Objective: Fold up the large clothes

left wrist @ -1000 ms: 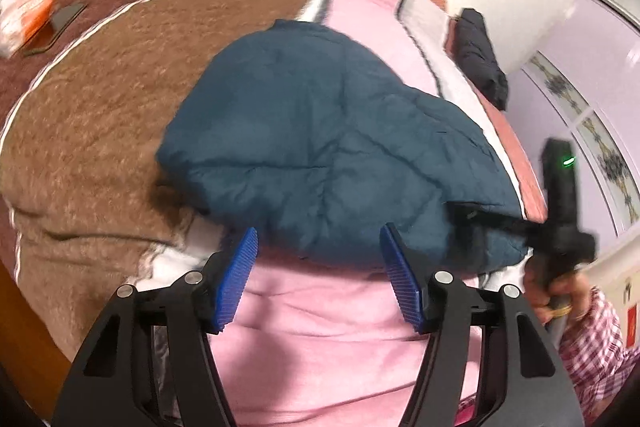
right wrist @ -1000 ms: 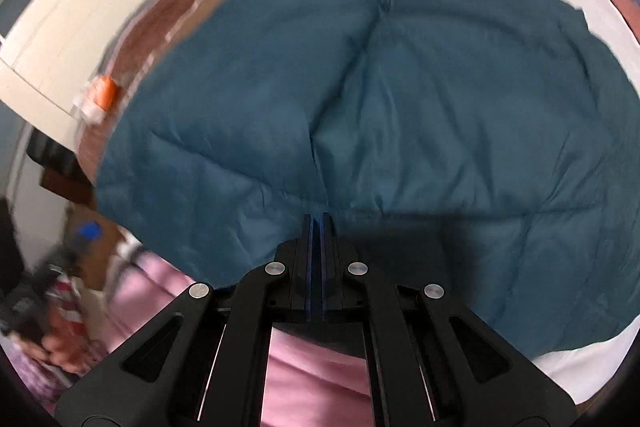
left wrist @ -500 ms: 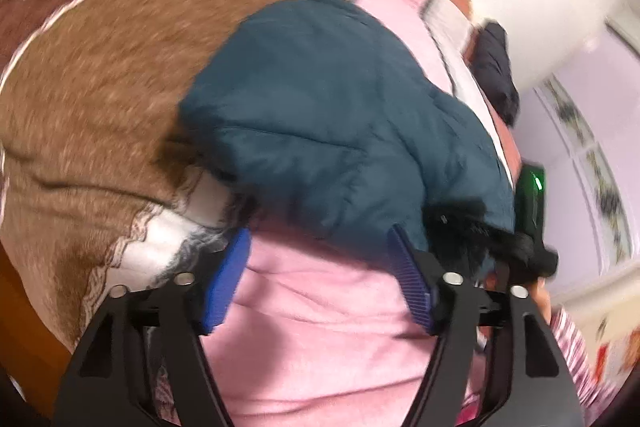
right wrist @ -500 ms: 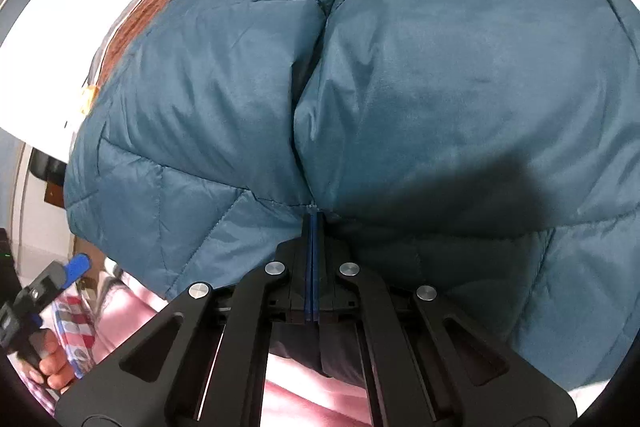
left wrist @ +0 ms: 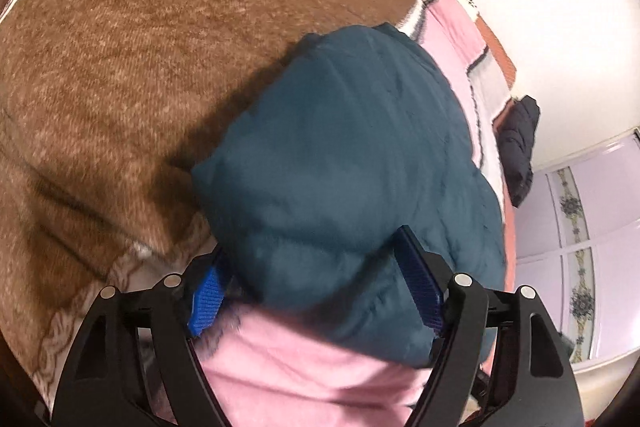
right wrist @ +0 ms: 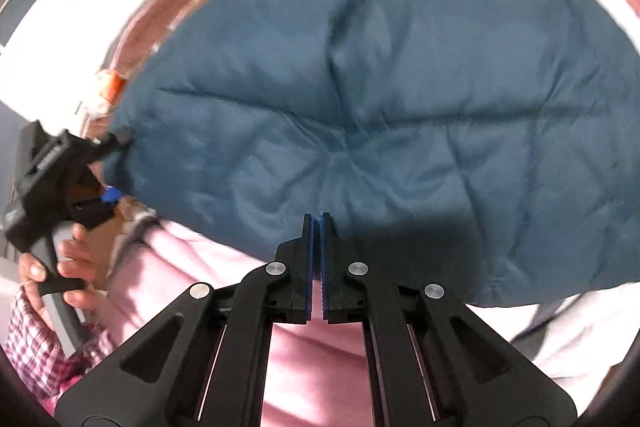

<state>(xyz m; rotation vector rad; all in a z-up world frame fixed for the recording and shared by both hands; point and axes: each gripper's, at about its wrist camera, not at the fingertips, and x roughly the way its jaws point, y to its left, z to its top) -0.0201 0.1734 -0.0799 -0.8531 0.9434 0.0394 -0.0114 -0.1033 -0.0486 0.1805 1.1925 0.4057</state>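
Here, the bed takes up most of both views: a brown blanket (left wrist: pixel 120 67) with a white piped edge covers the far side, and a pink blanket (left wrist: pixel 300 367) runs along the near side under my grippers. The teal quilted jacket (right wrist: pixel 380 87) lies bunched on top, mostly on the pink blanket, its left end reaching over the brown one. Its near hem sits just ahead of both tools.

A dark garment (left wrist: pixel 520 147) is heaped at the far right edge of the bed, against the white wall. A small orange-and-white packet (right wrist: pixel 110 87) shows just past the jacket's left end.

My left gripper (left wrist: pixel 316 287) is spread wide and opening further; the jacket's near left corner bulges between the blue pads (left wrist: pixel 420 283), and whether they touch it I cannot tell. From the right wrist view my left hand (right wrist: pixel 60 267) grips that tool's handle, a plaid sleeve (right wrist: pixel 36 347) below it.

My right gripper (right wrist: pixel 316 223) is pressed together, its tips at the jacket's hem; no cloth shows between them.
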